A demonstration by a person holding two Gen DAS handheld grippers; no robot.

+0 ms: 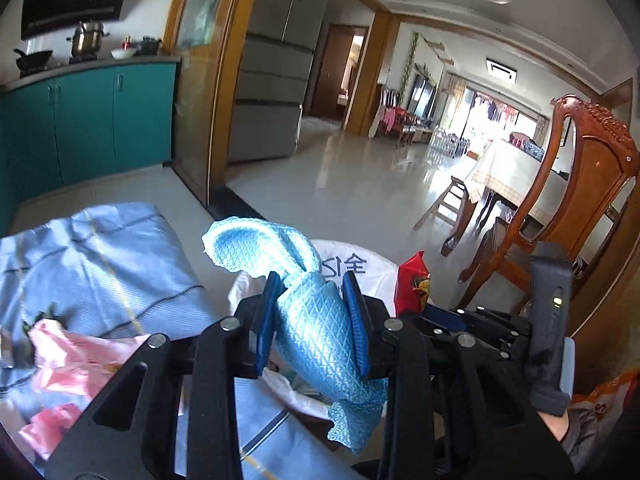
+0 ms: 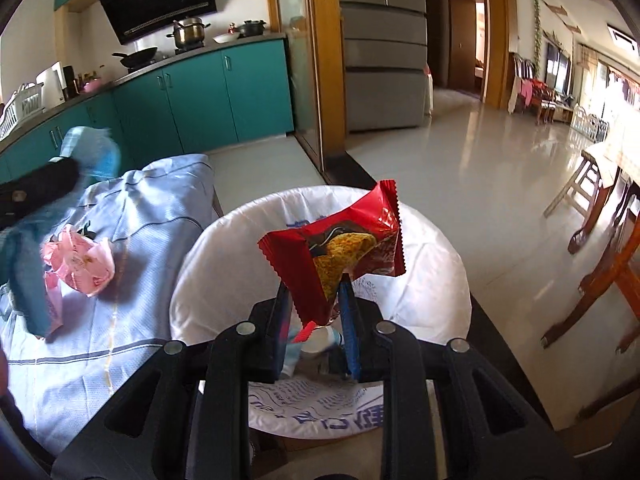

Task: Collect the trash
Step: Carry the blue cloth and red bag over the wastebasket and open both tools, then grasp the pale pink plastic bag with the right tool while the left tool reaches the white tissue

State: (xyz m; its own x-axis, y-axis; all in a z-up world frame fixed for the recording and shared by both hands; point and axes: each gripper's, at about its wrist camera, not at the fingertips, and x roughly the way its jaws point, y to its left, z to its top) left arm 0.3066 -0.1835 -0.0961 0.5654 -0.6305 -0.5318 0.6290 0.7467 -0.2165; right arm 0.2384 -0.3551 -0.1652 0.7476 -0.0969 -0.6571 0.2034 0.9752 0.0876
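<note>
over the white-lined trash bin [image 2: 320, 216] my right tool [image 2: 312, 312] pinched a red snack wrapper [image 2: 340, 248] by its lower edge. my left tool [image 1: 312, 312] was clamped on a light blue cloth [image 1: 316, 332] beside the bin. a crumpled pink bag [image 2: 80, 260] lay on the striped blue tabletop [image 2: 140, 240].

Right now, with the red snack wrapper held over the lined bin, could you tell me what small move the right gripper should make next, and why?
Probably open the right gripper. It is shut on the red snack wrapper, which hangs over the mouth of the white bin bag, so letting go should drop it inside.
</note>
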